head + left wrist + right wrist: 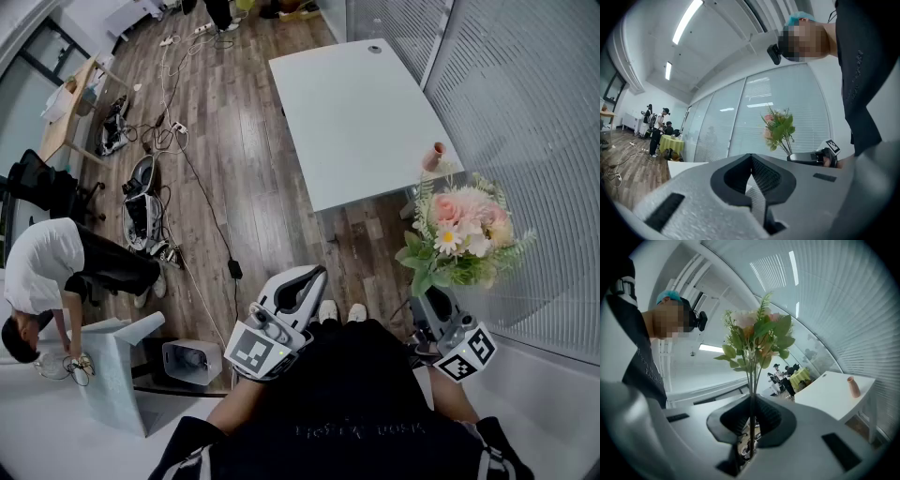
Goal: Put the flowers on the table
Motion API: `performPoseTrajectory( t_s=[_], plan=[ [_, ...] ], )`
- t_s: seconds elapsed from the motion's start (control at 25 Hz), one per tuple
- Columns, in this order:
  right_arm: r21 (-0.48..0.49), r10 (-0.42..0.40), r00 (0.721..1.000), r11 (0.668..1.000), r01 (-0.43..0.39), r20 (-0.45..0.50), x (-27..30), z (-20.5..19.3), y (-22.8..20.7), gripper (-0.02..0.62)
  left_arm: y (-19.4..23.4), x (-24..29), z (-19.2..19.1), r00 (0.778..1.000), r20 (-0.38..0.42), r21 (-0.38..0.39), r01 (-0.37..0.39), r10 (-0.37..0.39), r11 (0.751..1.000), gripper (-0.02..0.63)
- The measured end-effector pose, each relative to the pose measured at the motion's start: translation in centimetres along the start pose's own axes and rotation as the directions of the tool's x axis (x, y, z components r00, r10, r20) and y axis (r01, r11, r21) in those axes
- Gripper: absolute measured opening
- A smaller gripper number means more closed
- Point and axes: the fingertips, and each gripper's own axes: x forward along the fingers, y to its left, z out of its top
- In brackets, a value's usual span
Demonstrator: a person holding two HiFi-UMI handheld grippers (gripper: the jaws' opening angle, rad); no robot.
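Note:
A bunch of pink and white flowers with green leaves stands upright in my right gripper, which is shut on its thin stems. In the right gripper view the stems run straight up between the closed jaws to the blooms. The white table lies ahead, with a small pink vase near its closest right corner; the flowers hover just short of that corner. My left gripper is held low at the middle, shut with nothing in it. From the left gripper view the flowers show to the right.
A glass wall with blinds runs along the right. Cables and bags lie on the wood floor left of the table. A person bends over at the far left beside a white board.

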Motion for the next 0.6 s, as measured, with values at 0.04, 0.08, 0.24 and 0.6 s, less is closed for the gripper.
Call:
performPoseTrajectory(
  t_s=[0.04,0.08,0.24,0.6],
  plan=[
    [-0.002,0.000,1.000,1.000,0.000,0.002,-0.1,0.0,0.0,0.043,-0.1,-0.1,0.0,1.000,-0.005,0.008,0.001,-0.001,1.000,0.017],
    [-0.003,0.000,1.000,1.000,0.000,0.005,-0.2,0.0,0.0,0.043,-0.3,-0.1,-0.1,1.000,-0.009,0.014,0.002,-0.002,1.000,0.017],
    [0.000,0.006,1.000,1.000,-0.006,0.021,-1.3,0.5,-0.2,0.043,-1.3,0.2,-0.1,1.000,-0.002,0.017,-0.002,0.002,1.000,0.017],
    [0.003,0.040,0.999,0.999,-0.040,0.019,-3.6,0.9,-0.7,0.043,-3.9,1.3,-0.2,1.000,0.002,0.000,-0.011,0.011,1.000,0.018]
  ],
)
